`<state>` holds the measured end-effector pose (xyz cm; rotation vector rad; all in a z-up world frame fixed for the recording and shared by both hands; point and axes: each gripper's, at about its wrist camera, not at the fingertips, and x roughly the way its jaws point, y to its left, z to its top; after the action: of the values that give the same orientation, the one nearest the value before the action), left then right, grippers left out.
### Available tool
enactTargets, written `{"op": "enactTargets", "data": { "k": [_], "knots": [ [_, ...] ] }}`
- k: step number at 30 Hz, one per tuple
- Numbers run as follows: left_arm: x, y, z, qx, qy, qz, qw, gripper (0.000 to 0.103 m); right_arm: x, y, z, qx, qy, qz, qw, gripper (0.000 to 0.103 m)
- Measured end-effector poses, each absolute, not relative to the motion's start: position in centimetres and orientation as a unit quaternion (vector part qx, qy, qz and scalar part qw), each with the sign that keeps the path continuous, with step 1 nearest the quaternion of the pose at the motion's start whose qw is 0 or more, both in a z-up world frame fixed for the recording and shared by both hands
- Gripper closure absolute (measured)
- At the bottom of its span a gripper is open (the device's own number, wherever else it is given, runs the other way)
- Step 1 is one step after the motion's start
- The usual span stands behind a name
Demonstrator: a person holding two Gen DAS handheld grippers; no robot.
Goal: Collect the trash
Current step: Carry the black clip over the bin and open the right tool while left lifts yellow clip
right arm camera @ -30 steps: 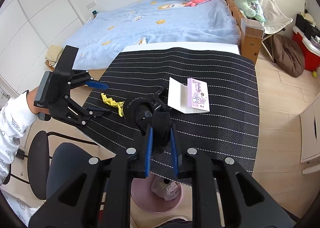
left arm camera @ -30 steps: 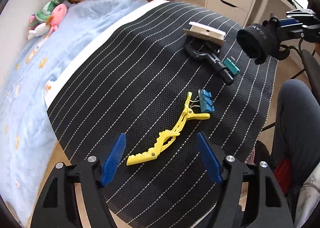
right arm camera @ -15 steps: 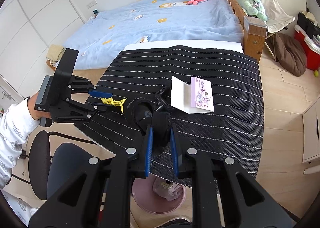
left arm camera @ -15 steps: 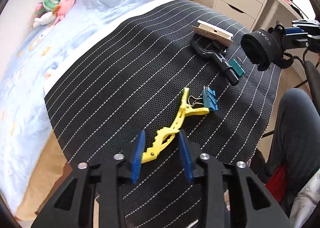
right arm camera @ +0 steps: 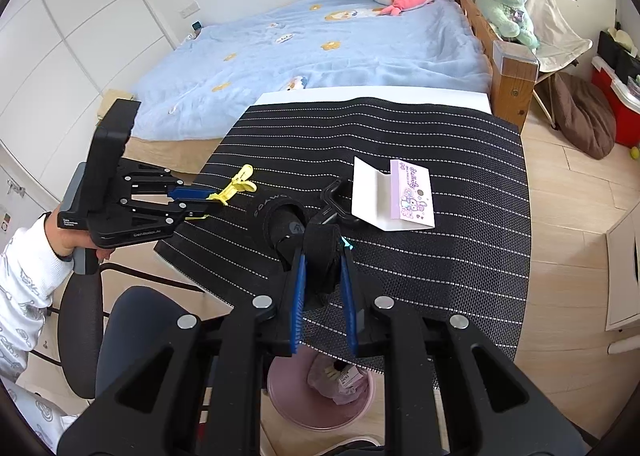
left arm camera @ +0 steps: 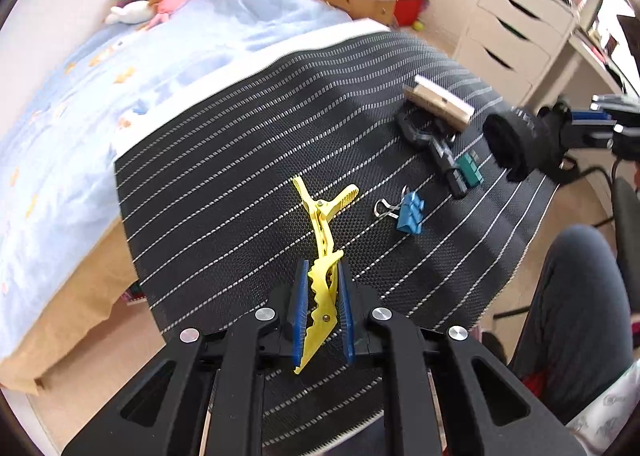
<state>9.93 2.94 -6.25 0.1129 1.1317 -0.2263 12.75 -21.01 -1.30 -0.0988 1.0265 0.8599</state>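
Striped mat (left arm camera: 240, 159): left gripper (left arm camera: 323, 308) angled down, just closed, pinching yellow clip (left arm camera: 320, 256).

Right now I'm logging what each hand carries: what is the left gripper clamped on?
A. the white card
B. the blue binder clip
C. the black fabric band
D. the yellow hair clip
D: the left gripper has its blue pads closed on the yellow hair clip, while the blue binder clip lies apart on the mat.

A yellow toothed hair clip (left arm camera: 322, 252), lifted off the striped mat (left arm camera: 224, 159), points forward, tail pinched.
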Motion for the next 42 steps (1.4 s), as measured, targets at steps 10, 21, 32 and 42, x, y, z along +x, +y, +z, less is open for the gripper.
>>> {"op": "enactTargets", "data": {
  "k": [10,21,32,42],
  "knots": [
    [5.7,2.1,-1.7,0.012,0.49,-0.093,0.867,0.089,10.5,-21.8,1.1,-0.061,0.45,0.406,0.793,0.087],
    [0.8,-1.0,1.6,0.008,0.44,-0.105,0.892,0.089,6.3,-23.1,4.4,-0.091,0.412,0.418,0.805,0.087],
    [-3.1,-2.6,1.7,-0.016,0.429,-0.113,0.896,0.089,1.8,-23.7,4.7,-0.109,0.406,0.437,0.795,0.087],
    [-5.7,-3.0,0.9,-0.03,0.434,-0.11,0.894,0.089,-1.0,-23.7,2.1,-0.124,0.437,0.444,0.772,0.087]
  ]
}}
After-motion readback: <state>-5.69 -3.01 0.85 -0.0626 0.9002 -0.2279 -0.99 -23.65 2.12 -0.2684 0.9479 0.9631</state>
